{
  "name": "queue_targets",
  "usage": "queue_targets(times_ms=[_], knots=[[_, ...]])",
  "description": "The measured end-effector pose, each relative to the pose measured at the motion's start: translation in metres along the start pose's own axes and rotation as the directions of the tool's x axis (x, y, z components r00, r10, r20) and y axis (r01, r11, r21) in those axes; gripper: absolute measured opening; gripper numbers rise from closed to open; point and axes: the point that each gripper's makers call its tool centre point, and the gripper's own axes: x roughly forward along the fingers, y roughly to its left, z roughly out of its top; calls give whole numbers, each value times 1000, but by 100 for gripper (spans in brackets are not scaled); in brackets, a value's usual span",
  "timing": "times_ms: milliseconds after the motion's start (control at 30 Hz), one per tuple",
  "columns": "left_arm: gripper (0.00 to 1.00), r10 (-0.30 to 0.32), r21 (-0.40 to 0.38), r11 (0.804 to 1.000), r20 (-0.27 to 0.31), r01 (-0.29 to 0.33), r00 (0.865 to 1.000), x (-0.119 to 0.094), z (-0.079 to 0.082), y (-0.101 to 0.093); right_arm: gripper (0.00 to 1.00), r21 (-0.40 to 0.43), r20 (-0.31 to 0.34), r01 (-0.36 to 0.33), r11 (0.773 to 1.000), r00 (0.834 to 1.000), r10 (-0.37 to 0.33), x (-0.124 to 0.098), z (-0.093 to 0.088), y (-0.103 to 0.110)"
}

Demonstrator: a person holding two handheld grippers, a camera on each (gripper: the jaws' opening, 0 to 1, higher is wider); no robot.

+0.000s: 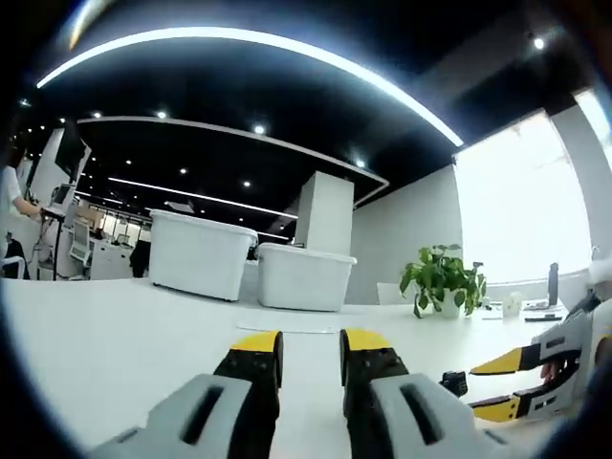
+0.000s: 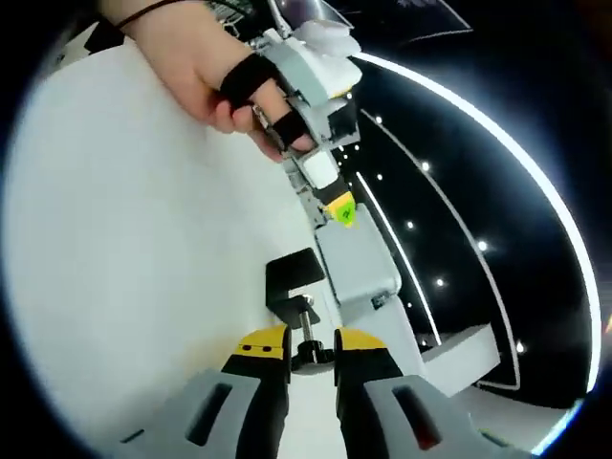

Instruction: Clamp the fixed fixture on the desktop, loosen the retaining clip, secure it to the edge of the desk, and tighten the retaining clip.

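Right gripper view: the black clamp fixture (image 2: 292, 287) lies on the white counter (image 2: 124, 268), its screw handle between the right gripper's (image 2: 311, 346) jaws, which appear closed on it. Beyond the fixture, the left gripper (image 2: 320, 143) is held by a hand (image 2: 206, 57). In the left gripper view, the left gripper's (image 1: 311, 342) jaws are seen slightly spread, pinching nothing. Loosening and securing at the counter edge are judged not yet done. Around the fixture, open counter is seen for moving.

Desk (image 1: 115, 344) open ahead; bins (image 1: 201, 253), plant (image 1: 442, 279) block far side.
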Motion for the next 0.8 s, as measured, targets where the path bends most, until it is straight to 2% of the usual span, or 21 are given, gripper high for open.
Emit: queue_targets(times_ms=[67,133,200,267,300,433,600,700,800], knots=[[25,3,-10,1000,5,-2,1000,-1,1,1,17,-47,-26,-5,999,1000,4,1,0,2],[24,2,-17,1000,5,-2,1000,-1,1,2,17,-26,-26,-3,1000,1000,2,3,2,2],[24,3,-23,1000,9,-3,1000,-1,2,2,17,30,-19,-15,999,1000,15,4,3,4],[24,3,-31,1000,9,-3,1000,-2,2,3,17,42,-66,-28,999,997,31,7,-2,5],[24,3,-33,999,7,-3,1000,-2,2,3,17,45,-70,-32,998,997,35,9,-2,5],[21,-9,-19,1000,2,9,1000,-2,0,2,17,48,-91,-40,998,995,44,12,-4,7],[20,-24,-11,1000,2,24,1000,-2,1,-3,19,13,-119,-75,997,990,76,15,-6,10],[20,-26,-22,999,6,26,1000,-3,1,-4,18,-6,-138,-80,997,987,79,15,-6,11],[20,-28,-42,999,7,28,1000,-4,1,-4,16,16,-160,-85,996,983,87,17,-9,12]])
